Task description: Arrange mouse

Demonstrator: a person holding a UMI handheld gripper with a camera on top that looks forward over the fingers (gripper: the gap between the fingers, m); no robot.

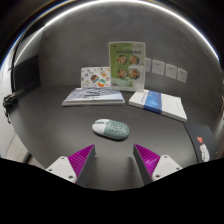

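Currently, the pale green-and-white computer mouse [111, 128] lies at frame centre on the dark tabletop [50, 125], just ahead of the gripper [114, 157], whose jaws stand wide, apparently aligned for approach. Books [93, 96] lie beyond, clear of the path.

Between the open gripper [114, 160] and the mouse [111, 128] the table [50, 125] is free; books [93, 96] stand well behind it.

A mouse [111, 128] lies on the table [60, 125] just ahead of the gripper [115, 158], jaws apart.
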